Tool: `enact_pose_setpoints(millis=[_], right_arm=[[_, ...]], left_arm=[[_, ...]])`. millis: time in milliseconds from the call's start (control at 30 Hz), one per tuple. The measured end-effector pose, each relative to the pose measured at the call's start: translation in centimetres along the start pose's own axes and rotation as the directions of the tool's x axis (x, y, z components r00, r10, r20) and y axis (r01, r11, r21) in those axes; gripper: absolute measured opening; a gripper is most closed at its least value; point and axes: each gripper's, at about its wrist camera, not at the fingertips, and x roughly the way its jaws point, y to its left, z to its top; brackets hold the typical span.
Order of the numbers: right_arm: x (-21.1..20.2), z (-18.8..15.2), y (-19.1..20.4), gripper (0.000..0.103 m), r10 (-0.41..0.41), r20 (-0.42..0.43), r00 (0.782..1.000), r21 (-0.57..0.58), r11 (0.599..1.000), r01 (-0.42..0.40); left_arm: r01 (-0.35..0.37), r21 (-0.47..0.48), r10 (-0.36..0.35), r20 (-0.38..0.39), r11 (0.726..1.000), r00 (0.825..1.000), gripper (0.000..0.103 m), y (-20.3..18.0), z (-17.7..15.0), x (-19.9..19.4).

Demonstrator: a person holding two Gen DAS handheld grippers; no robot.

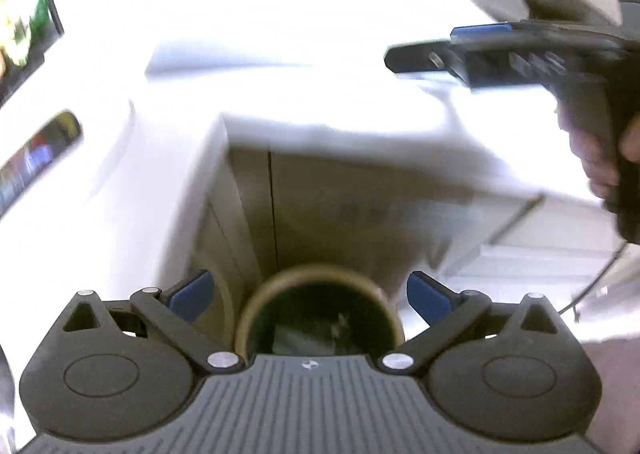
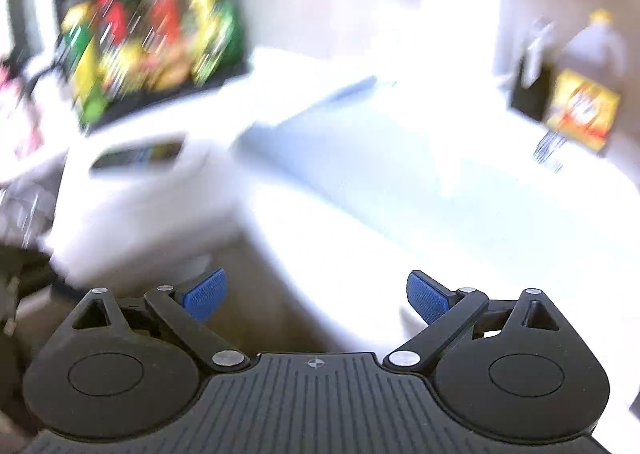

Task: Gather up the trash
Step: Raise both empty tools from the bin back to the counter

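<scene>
Bin: round, tan-rimmed, dark inside, down on the floor at the near foot of the white table; pale crumpled scraps just visible at the bottom, likely trash already dropped in.
Left claw: spread wide, blue pads well apart, nothing between them; pointed steeply down, right over the bin mouth, a fitting place for a release.
Right claw: also wide, pads clear of everything, empty; aimed out across the tabletop rather than down at the bin.
Right claw seen from the left camera: up at the far right, gripped by a hand, level with the table edge.
Table: bright white, washed out by glare, badly motion-blurred; a faint bluish flat patch on it, too smeared to name.
Wrapper-like strip: dark and colourful, lying near the left table edge; possibly the next piece of trash, hard to be sure through the blur.
Snack rack: far left, packed with red, yellow and green bags; stock, probably not litter.
Jug with yellow label: far right, upright against the wall.
Step in hand, by judgement: both claws empty and wide, ready for another pick off the table.
Risk: heavy blur, so poor aim on anything thin and flat.
</scene>
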Motion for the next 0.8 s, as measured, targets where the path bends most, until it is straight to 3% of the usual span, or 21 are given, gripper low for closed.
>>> enact_pose_setpoints(millis=[133, 267, 367, 567, 800], right_arm=[[3.0, 4.3, -3.5, 0.099, -0.153, 0.098, 0.983, 0.129, 0.982, 0.14], [7.8, 7.8, -7.8, 0.099, -0.245, 0.096, 0.965, 0.231, 0.948, 0.218], [12.4, 9.3, -10.2, 0.099, -0.289, 0.062, 0.955, 0.242, 0.933, 0.267], [19.6, 10.4, -14.0, 0.099, -0.287, -0.038, 0.957, 0.309, 0.908, 0.284], [21.3, 9.5, -17.9, 0.099, -0.298, -0.072, 0.952, 0.419, 0.857, 0.3]], left_arm=[[-0.054, -0.039, 0.057, 0.08, 0.998, 0.995, 0.103, 0.5, 3.7, -1.2], [-0.136, -0.078, 0.144, 0.112, 0.988, 0.983, 0.103, 1.2, 7.3, -0.8], [-0.197, -0.115, 0.21, 0.114, 0.974, 0.971, 0.103, 1.8, 10.1, -0.2], [-0.252, -0.141, 0.268, 0.113, 0.957, 0.957, 0.103, 3.8, 15.2, 1.9], [-0.238, -0.131, 0.252, 0.097, 0.962, 0.963, 0.103, 3.3, 18.3, 4.3]])
